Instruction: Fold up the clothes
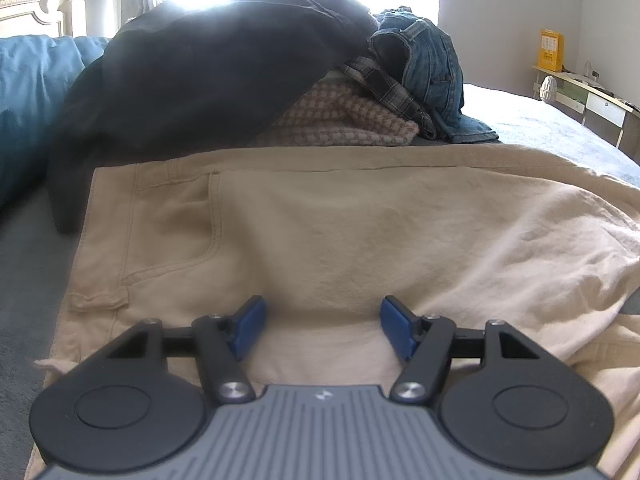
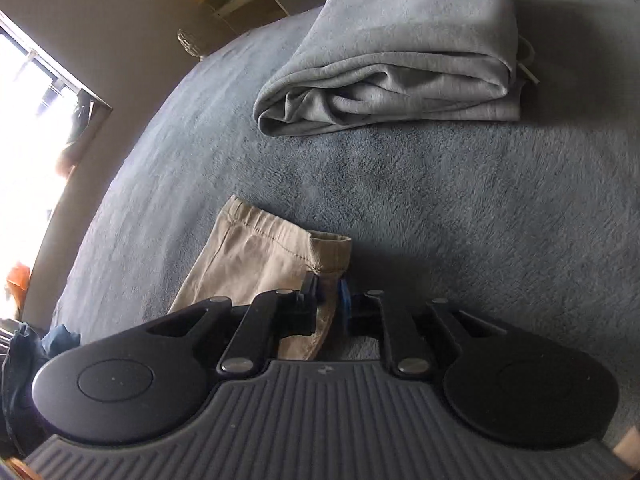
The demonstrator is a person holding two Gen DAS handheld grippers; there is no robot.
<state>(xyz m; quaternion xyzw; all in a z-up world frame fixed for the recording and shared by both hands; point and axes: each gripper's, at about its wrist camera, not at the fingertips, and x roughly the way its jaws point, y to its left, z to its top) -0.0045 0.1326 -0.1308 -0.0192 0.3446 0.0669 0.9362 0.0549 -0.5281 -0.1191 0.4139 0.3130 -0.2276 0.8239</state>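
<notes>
Beige trousers (image 1: 328, 232) lie spread across the bed, back pocket at the left, in the left wrist view. My left gripper (image 1: 323, 326) hovers just over them, open, blue pads wide apart with nothing between. In the right wrist view the hem end of a beige trouser leg (image 2: 256, 252) rests on the grey-blue blanket (image 2: 460, 208). My right gripper (image 2: 330, 296) is shut on the edge of that leg near the hem.
Behind the trousers sits a heap of unfolded clothes: a dark garment (image 1: 208, 64), blue jeans (image 1: 432, 68), a plaid shirt (image 1: 384, 84), a houndstooth piece (image 1: 340, 120). A folded grey garment (image 2: 404, 60) lies beyond the right gripper. A low shelf (image 1: 588, 96) stands by the wall.
</notes>
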